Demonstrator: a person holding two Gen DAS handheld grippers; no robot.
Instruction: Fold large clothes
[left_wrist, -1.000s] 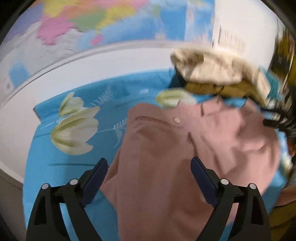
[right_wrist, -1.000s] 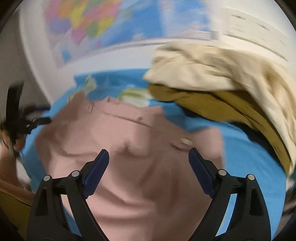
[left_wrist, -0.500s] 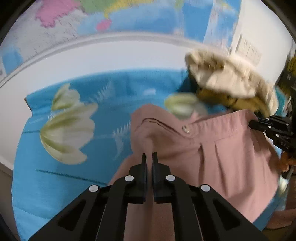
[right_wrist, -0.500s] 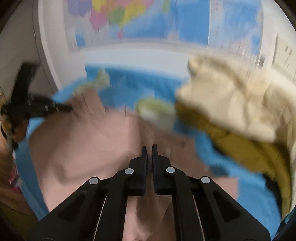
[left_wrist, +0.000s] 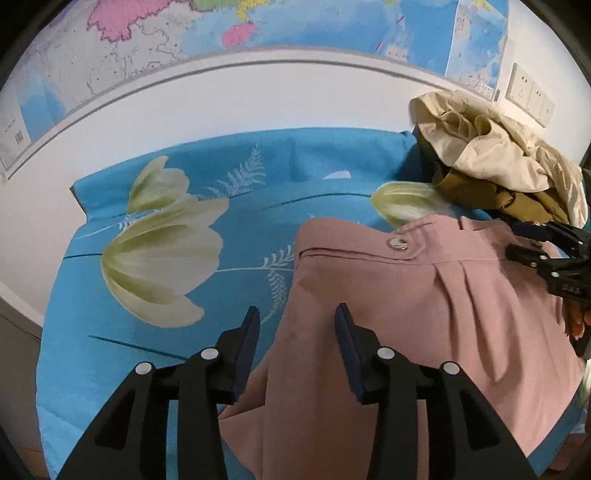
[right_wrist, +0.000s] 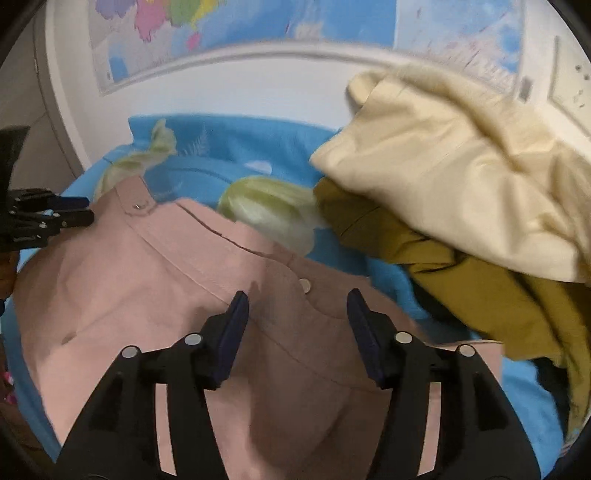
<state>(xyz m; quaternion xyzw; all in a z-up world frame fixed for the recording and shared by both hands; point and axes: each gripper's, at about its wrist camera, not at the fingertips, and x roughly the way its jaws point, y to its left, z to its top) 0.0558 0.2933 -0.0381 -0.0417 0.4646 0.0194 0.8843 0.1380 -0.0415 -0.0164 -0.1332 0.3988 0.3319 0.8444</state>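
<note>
Pink trousers (left_wrist: 424, 314) lie spread on the blue floral sheet (left_wrist: 166, 369), waistband toward the wall map (left_wrist: 295, 22) — beside a heap of cream and mustard clothes (right_wrist: 461, 192). Left gripper (left_wrist: 295, 332) and right gripper (right_wrist: 297, 314) have just been opening; both stand partly apart above the fabric, gripping nothing.

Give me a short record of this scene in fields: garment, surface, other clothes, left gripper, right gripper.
garment: pink trousers, waistband toward the wall, lying on the sheet
surface: blue flowered sheet
other clothes: cream garment piled on a mustard garment, at the right
left gripper: fingers just opening, apart, over the trousers' left edge
right gripper: fingers just opening, apart, over the waistband
</note>
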